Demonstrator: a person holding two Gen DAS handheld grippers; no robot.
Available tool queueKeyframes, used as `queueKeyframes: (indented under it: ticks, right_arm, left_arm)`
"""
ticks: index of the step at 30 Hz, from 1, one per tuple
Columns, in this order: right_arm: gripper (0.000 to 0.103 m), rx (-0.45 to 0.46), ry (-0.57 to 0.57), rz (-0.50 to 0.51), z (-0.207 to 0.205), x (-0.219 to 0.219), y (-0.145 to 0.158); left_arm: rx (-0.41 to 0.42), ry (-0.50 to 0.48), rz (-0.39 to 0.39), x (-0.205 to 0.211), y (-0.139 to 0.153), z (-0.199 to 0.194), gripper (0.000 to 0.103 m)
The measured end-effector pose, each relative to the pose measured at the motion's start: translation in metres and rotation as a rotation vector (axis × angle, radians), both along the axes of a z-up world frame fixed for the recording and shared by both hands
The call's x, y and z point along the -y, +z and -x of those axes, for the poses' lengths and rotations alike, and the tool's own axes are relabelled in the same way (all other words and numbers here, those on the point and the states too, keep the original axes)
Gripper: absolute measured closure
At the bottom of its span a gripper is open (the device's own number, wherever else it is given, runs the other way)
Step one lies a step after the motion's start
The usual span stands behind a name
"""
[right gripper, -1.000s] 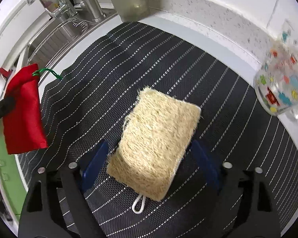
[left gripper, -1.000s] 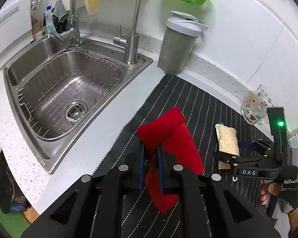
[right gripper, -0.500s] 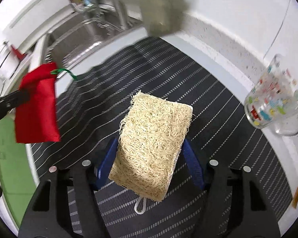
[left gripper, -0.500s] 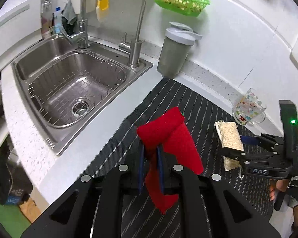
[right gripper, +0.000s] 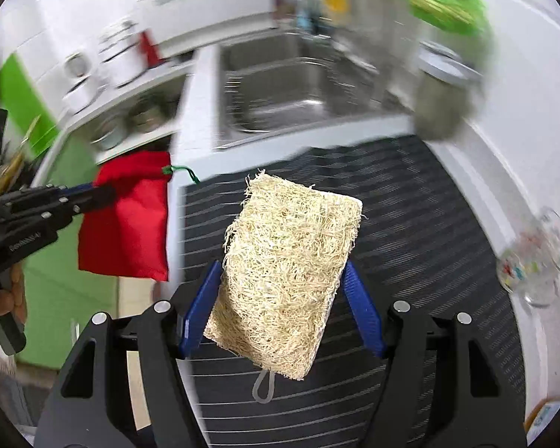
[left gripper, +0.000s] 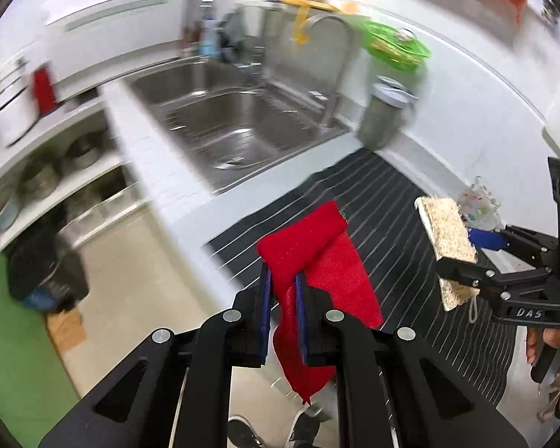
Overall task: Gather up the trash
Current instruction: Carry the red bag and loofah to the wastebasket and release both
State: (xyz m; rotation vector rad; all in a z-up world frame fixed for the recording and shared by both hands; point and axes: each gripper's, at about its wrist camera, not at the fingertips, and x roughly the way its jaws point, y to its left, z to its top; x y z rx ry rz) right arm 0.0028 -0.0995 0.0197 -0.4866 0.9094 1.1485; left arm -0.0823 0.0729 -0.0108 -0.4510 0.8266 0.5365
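Observation:
My left gripper [left gripper: 282,283] is shut on a red cloth pouch [left gripper: 328,261] and holds it in the air near the counter's front edge. The pouch also shows in the right wrist view [right gripper: 130,216], with a green drawstring. My right gripper [right gripper: 283,280] is shut on a tan loofah scrub pad [right gripper: 287,261] and holds it above the black striped mat [right gripper: 429,224]. The pad [left gripper: 448,235] and the right gripper [left gripper: 463,250] show at the right of the left wrist view.
A steel sink [left gripper: 235,127] with a tap sits at the back left. A grey lidded cup [left gripper: 380,115] and a green basket [left gripper: 395,43] stand by the wall. A patterned glass [right gripper: 534,261] stands at the mat's right. Shelves with pots [left gripper: 48,171] and floor lie left.
Both grippers have lifted and pulled back from the counter. The right gripper closed on the scrub pad and raised it off the mat. The views now blur with motion.

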Motion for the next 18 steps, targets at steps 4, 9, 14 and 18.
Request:
queueKeyframes:
  ticks: [4, 9, 14, 18]
  right_arm:
    - [0.037, -0.019, 0.143, -0.032, 0.059, -0.032, 0.004]
    - [0.037, -0.048, 0.287, -0.045, 0.137, -0.078, 0.001]
    - [0.037, -0.075, 0.375, -0.034, 0.214, -0.13, -0.009]
    - [0.037, -0.07, 0.423, -0.005, 0.259, -0.163, -0.025]
  left_arm:
    - [-0.014, 0.105, -0.005, -0.007, 0.002, 0.064, 0.091]
    - [-0.026, 0.242, -0.008, -0.02, 0.0, 0.154, 0.091]
    - [-0.05, 0.338, -0.003, -0.035, -0.008, 0.234, 0.091]
    - [-0.059, 0.391, 0.027, -0.058, -0.03, 0.28, 0.091]
